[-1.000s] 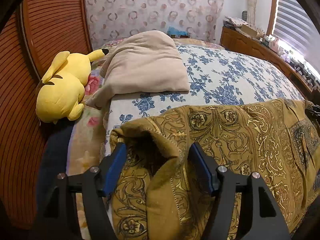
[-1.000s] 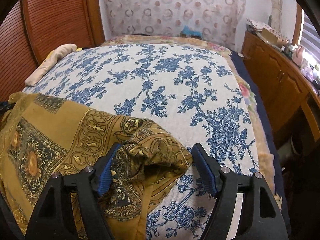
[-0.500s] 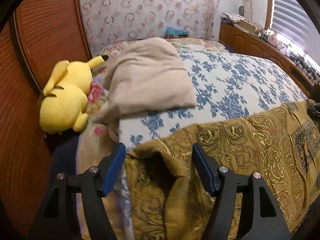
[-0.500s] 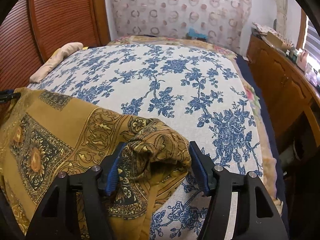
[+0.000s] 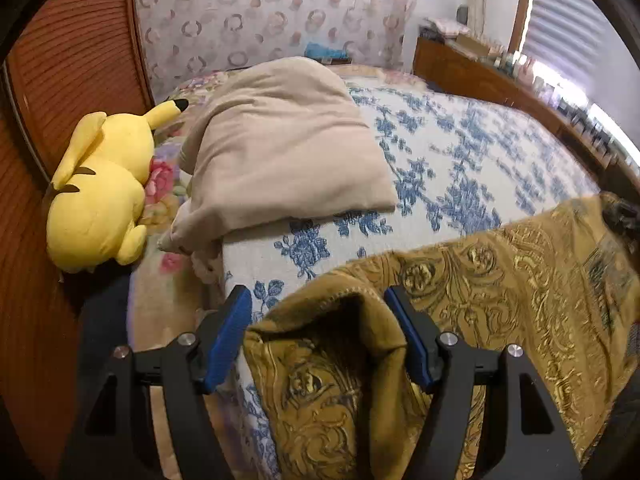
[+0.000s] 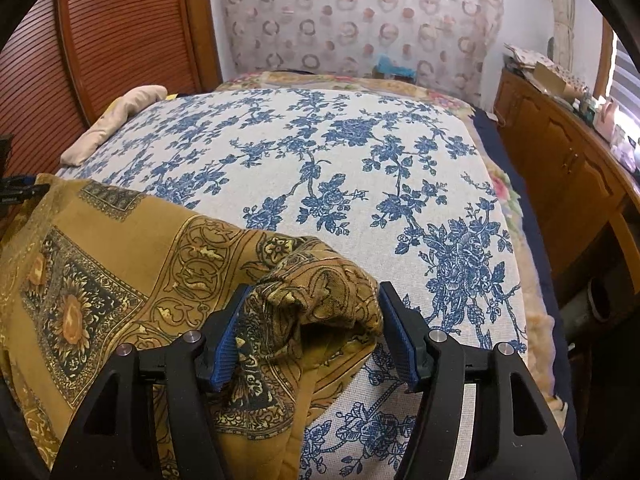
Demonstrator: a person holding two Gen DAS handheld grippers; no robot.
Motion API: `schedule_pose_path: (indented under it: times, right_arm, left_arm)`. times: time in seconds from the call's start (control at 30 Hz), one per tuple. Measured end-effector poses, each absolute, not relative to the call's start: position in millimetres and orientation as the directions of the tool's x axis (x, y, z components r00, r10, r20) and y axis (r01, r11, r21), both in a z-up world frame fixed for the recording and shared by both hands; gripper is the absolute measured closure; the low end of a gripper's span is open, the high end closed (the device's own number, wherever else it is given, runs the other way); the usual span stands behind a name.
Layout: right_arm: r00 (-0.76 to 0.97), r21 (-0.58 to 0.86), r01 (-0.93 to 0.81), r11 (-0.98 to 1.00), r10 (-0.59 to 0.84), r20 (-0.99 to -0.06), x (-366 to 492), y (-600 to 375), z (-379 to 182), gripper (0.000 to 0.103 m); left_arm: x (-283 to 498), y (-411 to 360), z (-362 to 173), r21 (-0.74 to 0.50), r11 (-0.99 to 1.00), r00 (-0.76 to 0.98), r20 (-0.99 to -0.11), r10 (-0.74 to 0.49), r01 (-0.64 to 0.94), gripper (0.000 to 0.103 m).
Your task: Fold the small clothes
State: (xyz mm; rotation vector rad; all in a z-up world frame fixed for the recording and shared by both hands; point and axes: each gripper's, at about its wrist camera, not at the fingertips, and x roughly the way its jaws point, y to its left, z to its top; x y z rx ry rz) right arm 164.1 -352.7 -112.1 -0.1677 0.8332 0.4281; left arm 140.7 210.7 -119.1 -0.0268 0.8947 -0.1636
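My left tongs [image 5: 318,334] stand wide apart, with a bunched corner of the mustard patterned cloth [image 5: 500,304] sitting between the blue pads [image 5: 228,336]. The right-hand pad touches the fabric; on the other pad I see a sliver of bed between pad and cloth, so I read these tongs as spread, not clamped. My right tongs [image 6: 310,334] are spread about as far, and a crumpled fold of the same cloth [image 6: 120,264] fills the gap, pressing against both pads [image 6: 230,340]. Whether they pinch it or merely straddle it I cannot tell for sure, but the jaws are plainly far from closed.

The cloth lies on the bed, on the blue flowered bedspread [image 6: 340,152], stretched between the two tongs: it runs off to the right of the left tongs and to the left of the right tongs.

Only the left wrist view shows me the yellow plush toy [image 5: 98,192], far ahead and left of the left tongs against the slatted wooden panel [image 5: 68,64], and the full beige pillow [image 5: 280,148] straight ahead, well apart from the cloth. The right wrist view gives only the pillow's edge [image 6: 116,120], far ahead and left. That view alone shows the wooden cabinet [image 6: 560,160] off to the right, and the tip of the left tongs [image 6: 18,190] at the cloth's far left edge.
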Motion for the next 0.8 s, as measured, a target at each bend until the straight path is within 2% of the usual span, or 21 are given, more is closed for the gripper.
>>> schedule_pose_path:
  times: [0.17, 0.2, 0.23, 0.3, 0.33, 0.37, 0.43, 0.57, 0.8]
  right_arm:
    - [0.591, 0.021, -0.439, 0.898, 0.306, -0.747, 164.1, -351.4, -111.9, 0.041]
    - [0.591, 0.021, -0.442, 0.897, 0.309, -0.746, 163.5, -351.0, -111.9, 0.042]
    - [0.59, 0.02, -0.447, 0.894, 0.312, -0.745, 163.2, -350.3, -111.5, 0.045]
    - [0.588, 0.027, -0.456, 0.889, 0.324, -0.741, 161.9, -350.2, -110.9, 0.054]
    - [0.587, 0.029, -0.462, 0.886, 0.331, -0.739, 161.4, -350.1, -110.5, 0.062]
    - [0.584, 0.035, -0.472, 0.881, 0.342, -0.736, 160.4, -349.5, -110.0, 0.075]
    - [0.58, 0.042, -0.484, 0.874, 0.356, -0.733, 157.8, -347.5, -109.3, 0.086]
    - [0.599, 0.066, -0.473, 0.879, 0.376, -0.707, 146.0, -349.8, -99.8, 0.094]
    - [0.691, 0.093, -0.486, 0.869, 0.447, -0.568, 95.2, -363.3, -39.5, 0.095]
  left_arm:
    - [142.9, 205.8, -121.0, -0.074, 0.987, 0.626, -0.766, -0.148, 0.143, 0.034]
    - [143.0, 204.3, -120.3, -0.073, 0.986, 0.625, -0.766, -0.15, 0.147, 0.042]
    - [142.6, 202.5, -118.9, -0.083, 0.984, 0.622, -0.765, -0.165, 0.159, 0.055]
    - [140.8, 197.3, -116.1, -0.086, 0.981, 0.612, -0.771, -0.175, 0.173, 0.067]
    - [139.4, 193.7, -114.5, -0.084, 0.98, 0.61, -0.772, -0.18, 0.182, 0.08]
    - [137.7, 191.7, -112.9, -0.088, 0.978, 0.608, -0.772, -0.187, 0.189, 0.085]
    - [133.7, 188.6, -108.7, -0.101, 0.979, 0.598, -0.779, -0.189, 0.178, 0.094]
    - [107.3, 182.7, -78.1, -0.133, 0.975, 0.654, -0.724, -0.218, 0.177, 0.098]
    - [36.9, 169.6, 7.5, -0.105, 0.981, 0.813, -0.548, -0.196, 0.165, 0.098]
